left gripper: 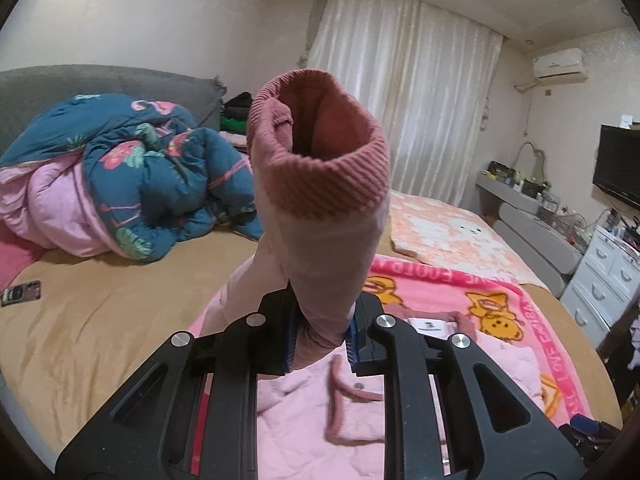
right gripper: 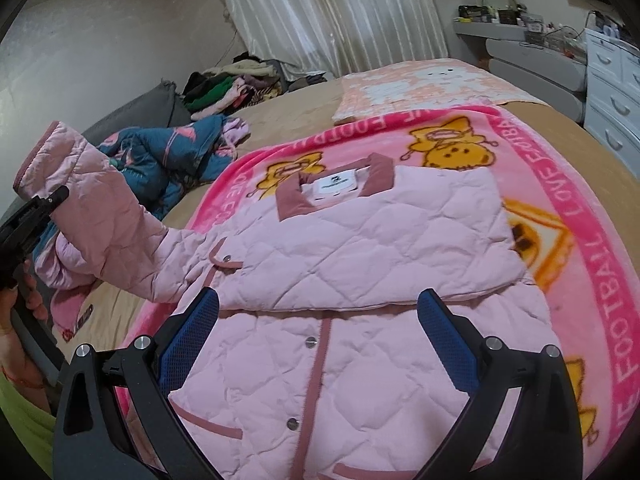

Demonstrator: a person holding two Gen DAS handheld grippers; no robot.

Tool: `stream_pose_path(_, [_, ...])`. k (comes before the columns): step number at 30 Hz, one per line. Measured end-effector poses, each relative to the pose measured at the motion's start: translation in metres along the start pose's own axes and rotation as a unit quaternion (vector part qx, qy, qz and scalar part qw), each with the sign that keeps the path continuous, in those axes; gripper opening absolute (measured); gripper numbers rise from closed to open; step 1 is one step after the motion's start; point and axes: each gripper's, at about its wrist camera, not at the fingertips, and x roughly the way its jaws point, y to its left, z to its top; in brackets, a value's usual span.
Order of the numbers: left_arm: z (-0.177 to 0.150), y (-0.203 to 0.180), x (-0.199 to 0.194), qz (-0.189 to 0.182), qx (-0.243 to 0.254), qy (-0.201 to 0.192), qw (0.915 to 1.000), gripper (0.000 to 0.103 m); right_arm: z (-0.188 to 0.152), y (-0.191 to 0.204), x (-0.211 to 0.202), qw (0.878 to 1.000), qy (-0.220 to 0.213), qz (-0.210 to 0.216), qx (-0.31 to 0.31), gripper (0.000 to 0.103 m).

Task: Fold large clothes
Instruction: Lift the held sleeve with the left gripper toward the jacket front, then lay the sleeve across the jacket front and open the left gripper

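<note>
A pink quilted jacket [right gripper: 360, 248] lies on a pink cartoon blanket [right gripper: 580, 208] on the bed, front up, one side folded over the chest. My left gripper [left gripper: 322, 336] is shut on the jacket's left sleeve [left gripper: 320, 216] and holds it raised, the ribbed dark pink cuff [left gripper: 320, 152] pointing up. The raised sleeve [right gripper: 100, 208] and left gripper [right gripper: 36, 216] also show at the left of the right wrist view. My right gripper [right gripper: 320, 320] is open and empty, hovering over the jacket's snap placket [right gripper: 316, 360].
A bunched blue floral duvet [left gripper: 132, 176] lies at the bed's head. A phone [left gripper: 20, 292] lies on the tan sheet. A pile of clothes [right gripper: 224, 88] sits beside the headboard. A peach blanket [right gripper: 420, 84] lies beyond. White drawers [left gripper: 604, 280] stand right of the bed.
</note>
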Motion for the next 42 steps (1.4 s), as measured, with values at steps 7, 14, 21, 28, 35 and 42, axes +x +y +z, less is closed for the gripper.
stream_pose_path(7, [-0.005,-0.040,0.006,-0.027,0.022,0.007,0.9994,0.011,0.001,-0.030,-0.011,1.000,-0.012,-0.006,0.027,0.099])
stream_pose_path(14, [-0.016,-0.080,0.009,-0.053,0.052,0.016,0.9971,0.011,-0.002,-0.053,-0.015,0.998,-0.015,-0.012,0.052,0.099])
stream_pose_path(21, [-0.025,-0.112,0.019,-0.080,0.074,0.028,0.9936,0.006,-0.001,-0.075,-0.020,0.997,-0.024,-0.015,0.072,0.099])
stream_pose_path(28, [-0.047,-0.139,0.034,-0.105,0.092,0.057,0.9886,0.006,-0.004,-0.101,-0.025,0.994,-0.032,-0.026,0.101,0.099])
stream_pose_path(35, [-0.076,-0.167,0.049,-0.126,0.115,0.095,0.9807,0.006,-0.009,-0.125,-0.025,0.990,-0.034,-0.035,0.129,0.099])
stream_pose_path(42, [-0.108,-0.194,0.065,-0.140,0.143,0.131,0.9709,0.007,-0.014,-0.142,-0.022,0.988,-0.035,-0.038,0.148,0.099])
